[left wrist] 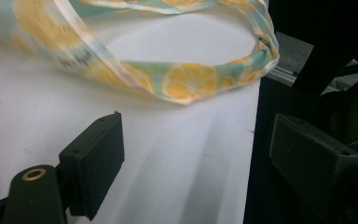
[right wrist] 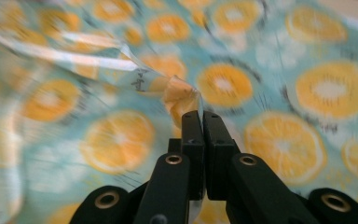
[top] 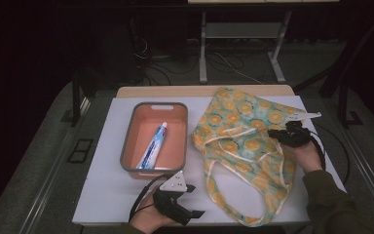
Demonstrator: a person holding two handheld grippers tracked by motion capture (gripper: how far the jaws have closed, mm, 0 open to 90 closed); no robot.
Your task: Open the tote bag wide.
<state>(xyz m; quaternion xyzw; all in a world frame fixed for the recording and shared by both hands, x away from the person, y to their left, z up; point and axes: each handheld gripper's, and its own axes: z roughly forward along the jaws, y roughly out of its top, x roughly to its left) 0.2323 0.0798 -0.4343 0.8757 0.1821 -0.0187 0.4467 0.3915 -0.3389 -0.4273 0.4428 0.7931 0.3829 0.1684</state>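
An orange-patterned tote bag (top: 238, 126) lies flat on the white table top (top: 102, 190), its long handles trailing toward the front edge. My right gripper (top: 278, 134) is shut on a fold of the bag's cloth at its opening; in the right gripper view the pinched fabric (right wrist: 182, 95) bunches just above the closed jaws (right wrist: 199, 122). My left gripper (top: 194, 200) stands open near the front edge, beside the bag's handle loop (left wrist: 186, 84), with nothing between its fingers (left wrist: 98, 154). A toothpaste tube (top: 152, 146) lies in the salmon bin (top: 126, 141).
The bin sits left of the bag on the table. A white strip (top: 308, 116) lies at the bag's far right corner. Beyond the table are dark floor, cables and table legs (top: 203, 48).
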